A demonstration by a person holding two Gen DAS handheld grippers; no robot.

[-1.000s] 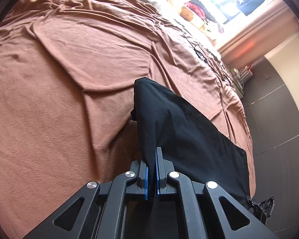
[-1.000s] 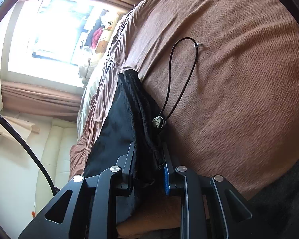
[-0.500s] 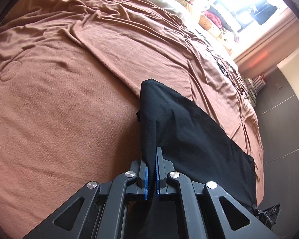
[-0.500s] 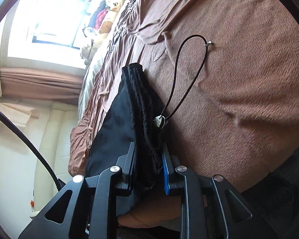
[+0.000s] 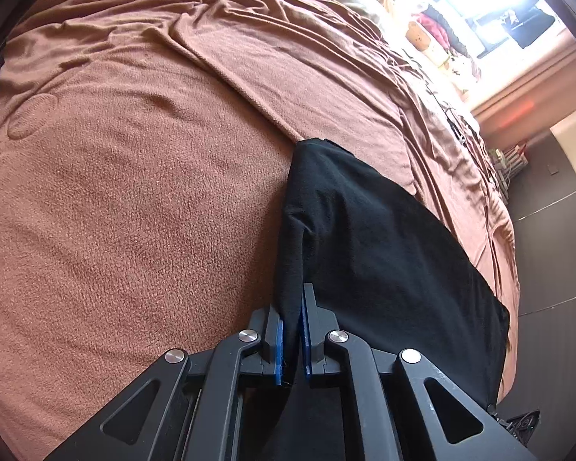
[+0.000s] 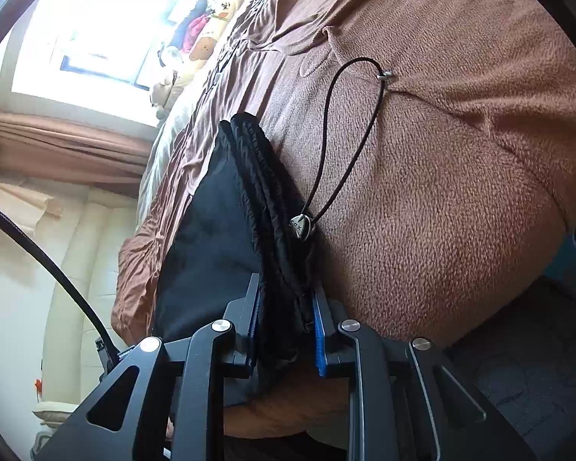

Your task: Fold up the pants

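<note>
Pants hide both grips: left gripper jaws just easing apart around cloth, right gripper jaws pinching the waistband.

blk grippers, blue pads, silver screws

Black pants, soft matte fabric, folded into a flat panel on the brown bed cover. Gathered elastic waistband bunched in layers at one end; thin black drawcord looped out, metal-tipped.
</note>
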